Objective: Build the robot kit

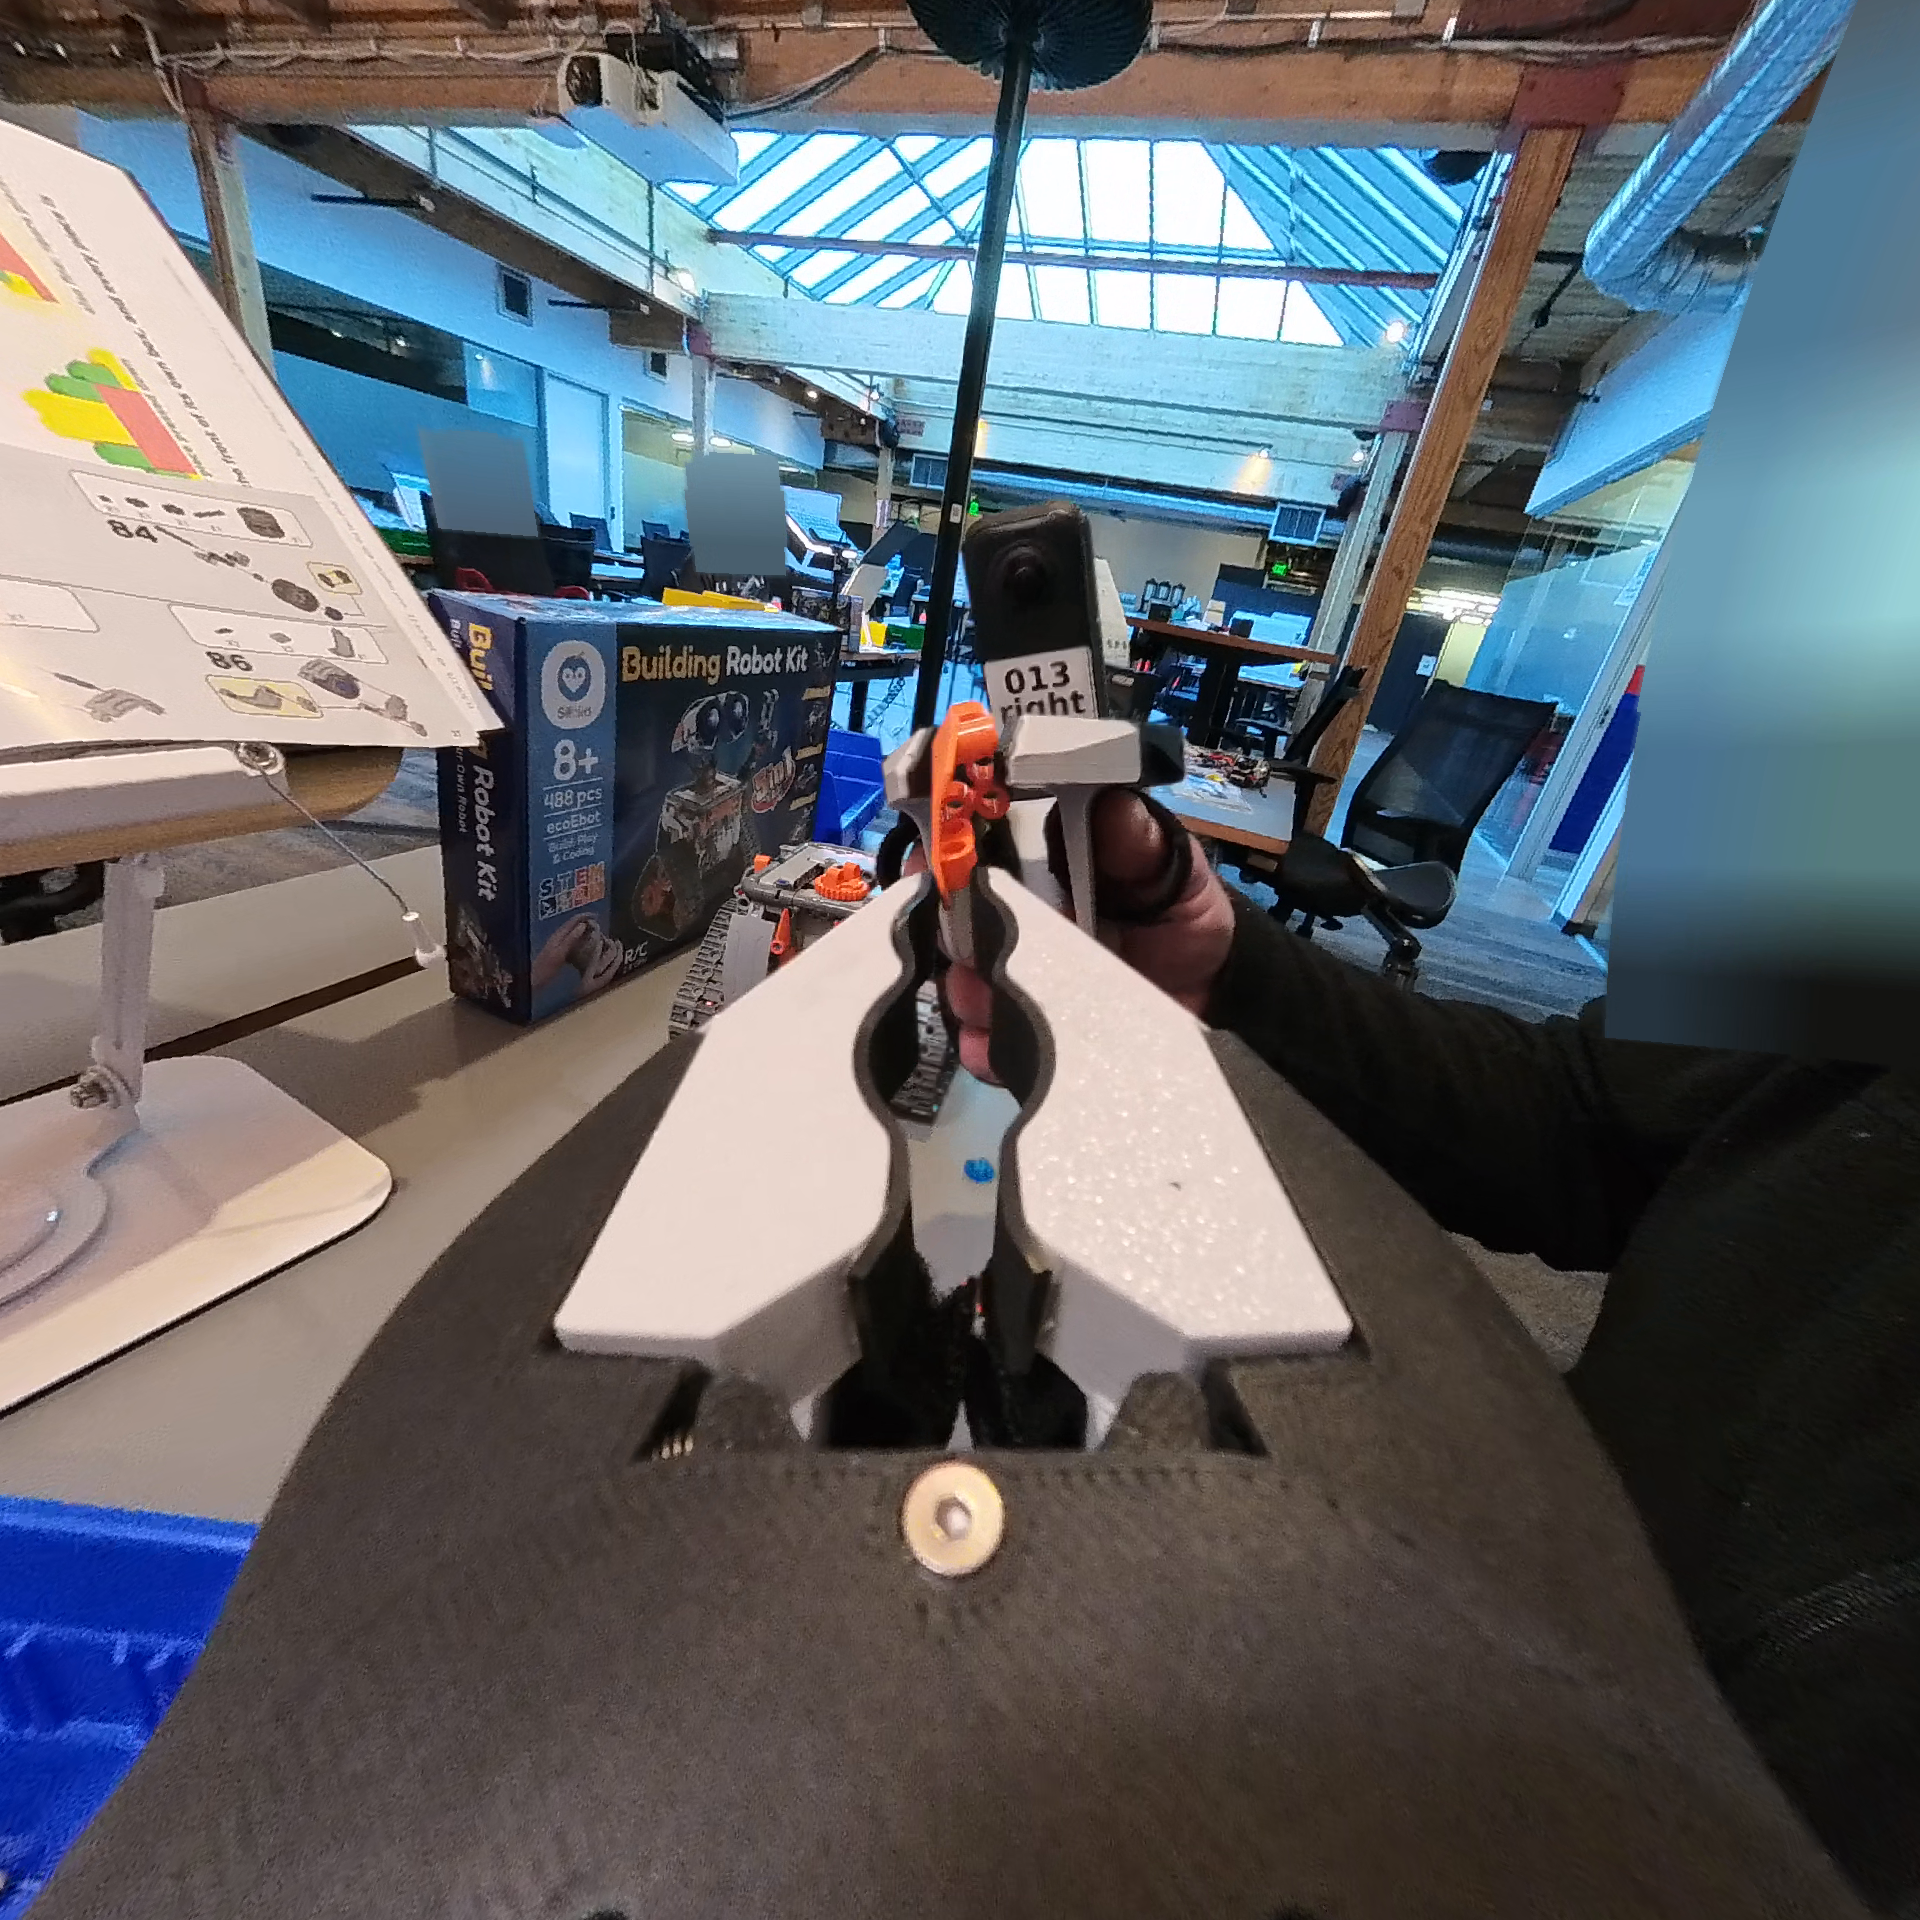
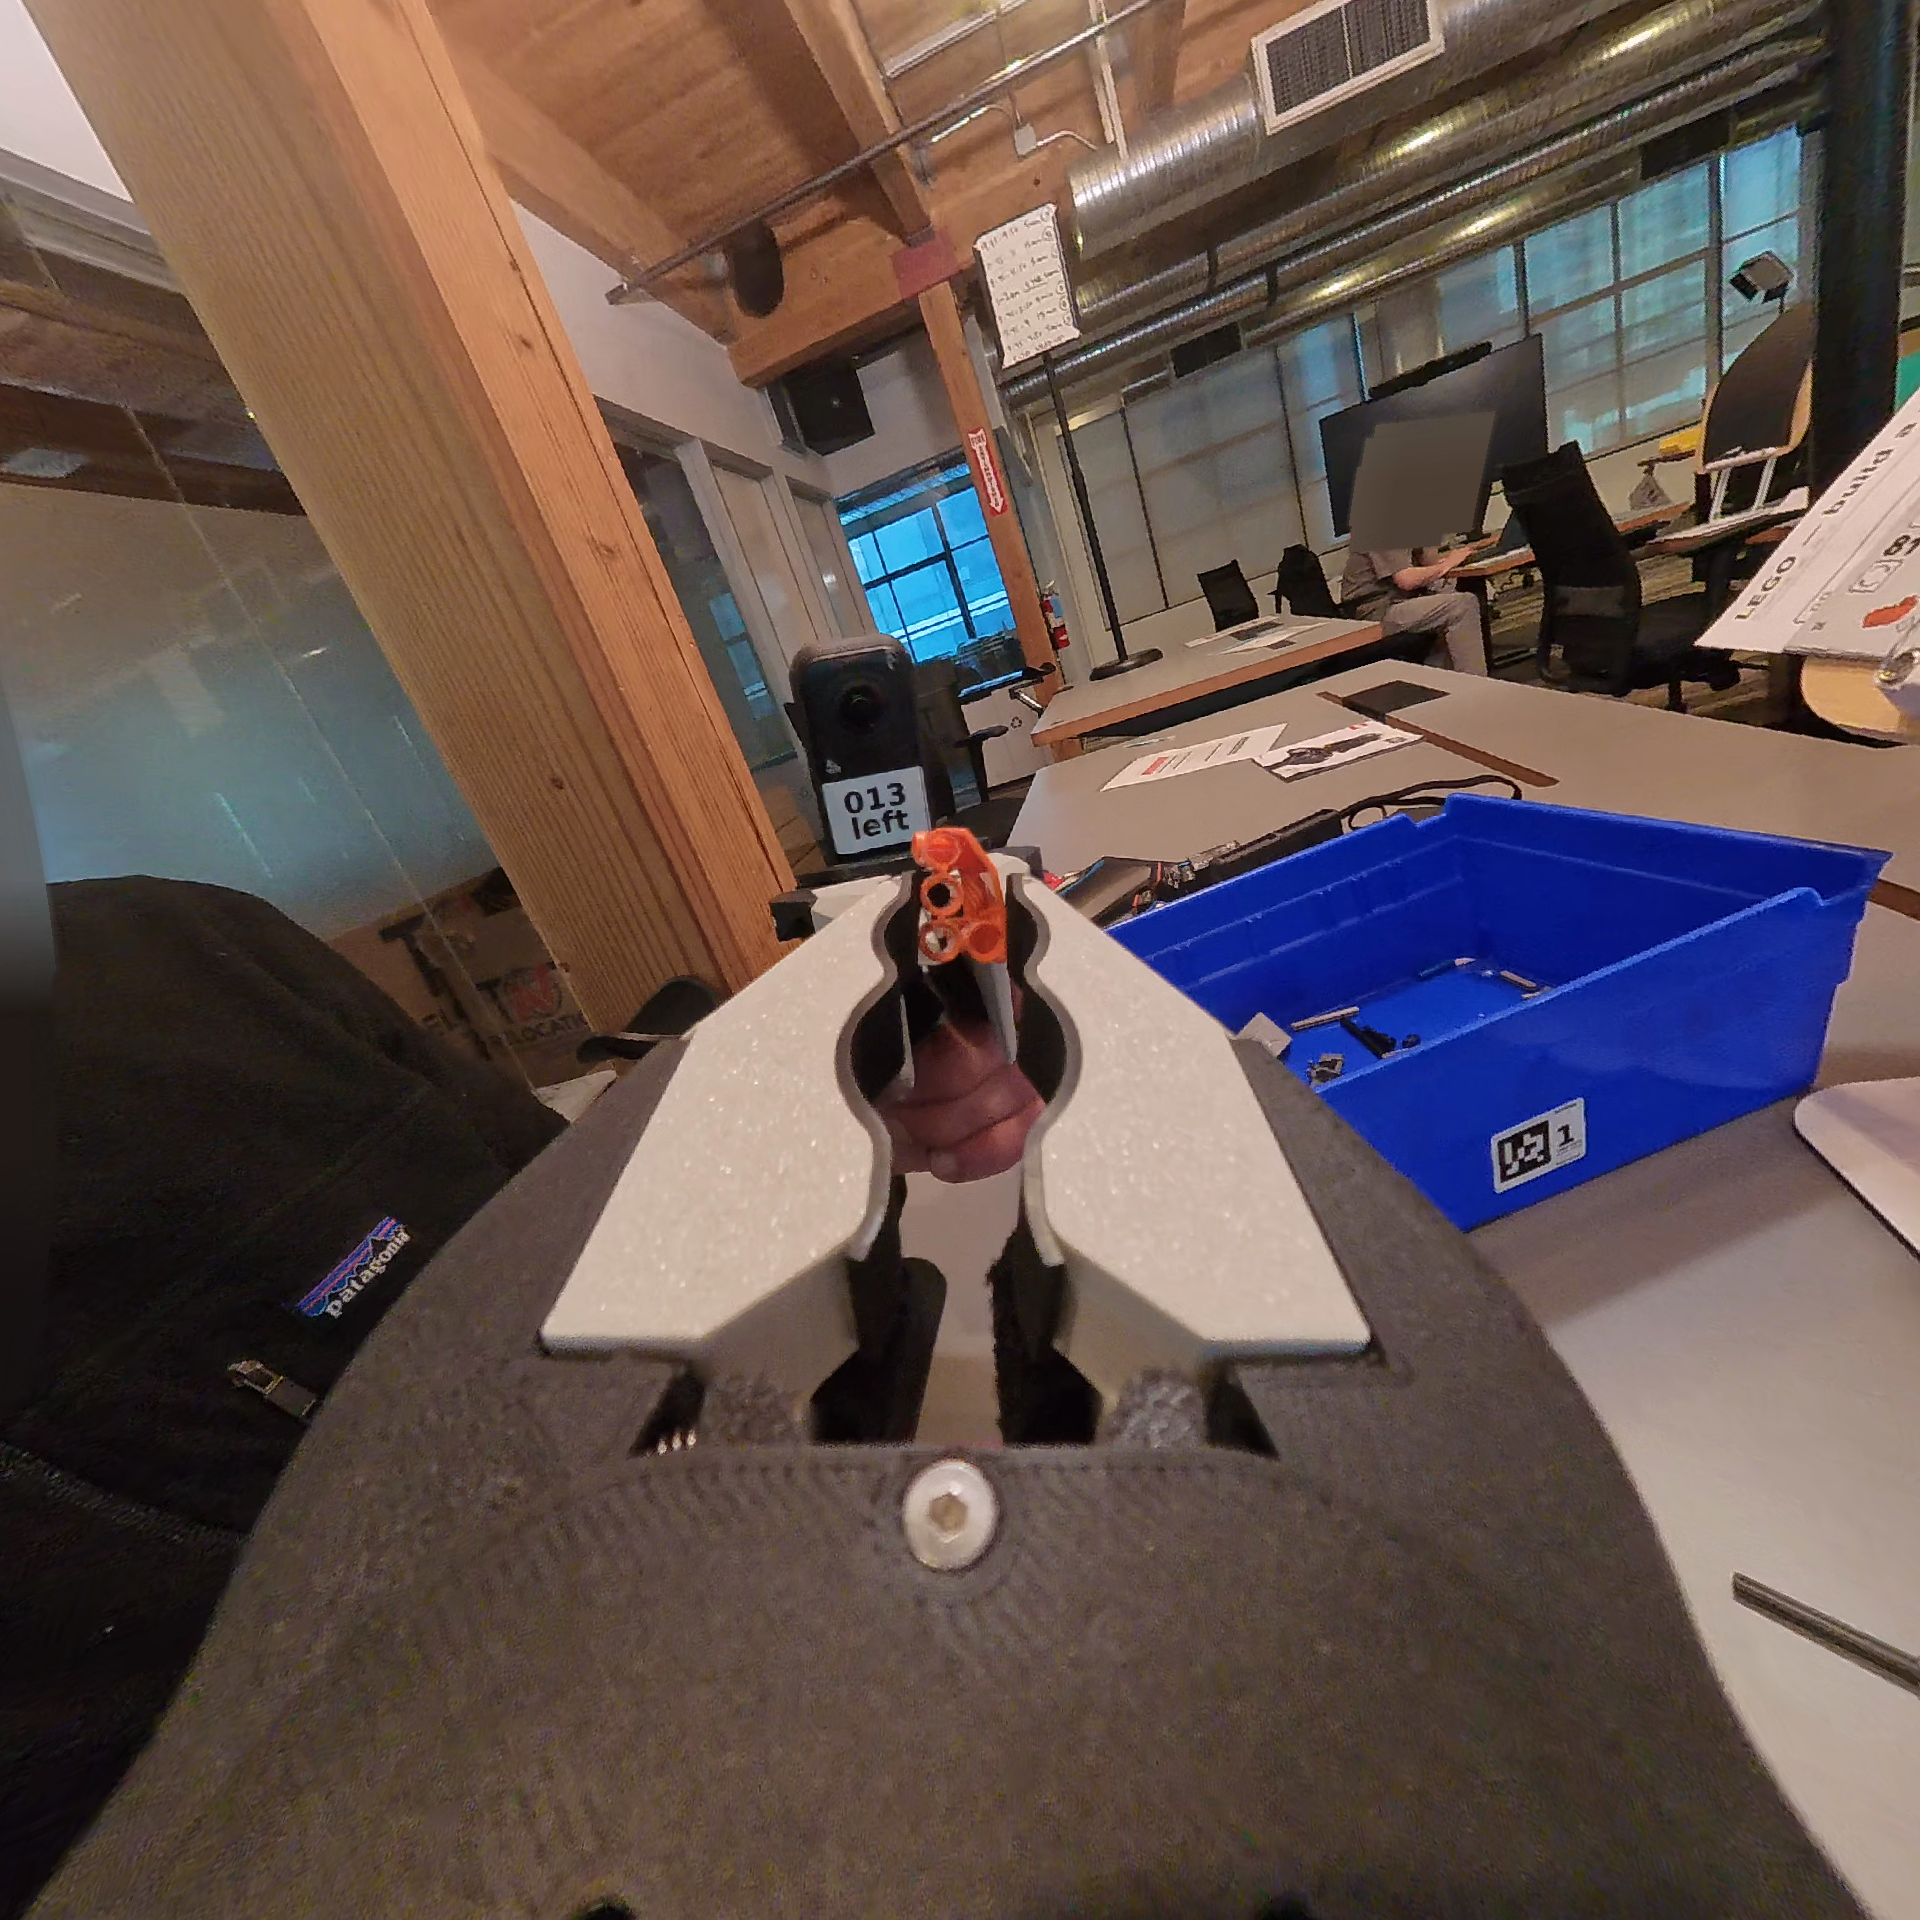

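Both claws meet in the air above the table (image 2: 1558, 1351): left claw (image 1: 951, 883) and right claw (image 2: 961, 914) are each closed narrow on the same orange piece (image 1: 961, 800), tips nearly touching. Nothing is joined to it yet, I judge. Blue bin (image 2: 1558, 1081) lies near, kit box (image 1: 634, 810) and half-built model (image 1: 790, 904) behind; nothing blocks me

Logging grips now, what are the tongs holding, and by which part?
Both tongs, left and right, pinch one orange building piece from opposite ends, midair.
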